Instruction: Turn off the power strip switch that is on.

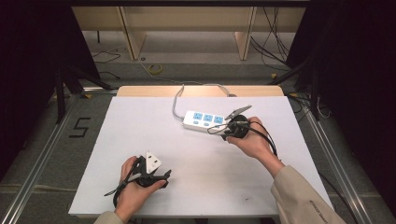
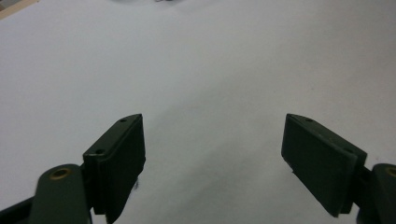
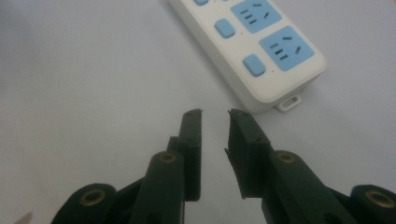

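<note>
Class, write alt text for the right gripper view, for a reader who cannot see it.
The right gripper, its two black jaws a narrow gap apart and empty, points at the near end of a white power strip with blue sockets and buttons, lying on a white table.

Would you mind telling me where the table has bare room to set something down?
The table's left half, between its left edge and the power strip, is bare. It is crowded around the strip's end, where the right gripper sits.

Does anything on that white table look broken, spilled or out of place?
Nothing stands out. The white power strip lies flat on the table, slightly angled, sockets empty, casing intact in the right gripper view. Both grippers, left and right, hold nothing.
</note>
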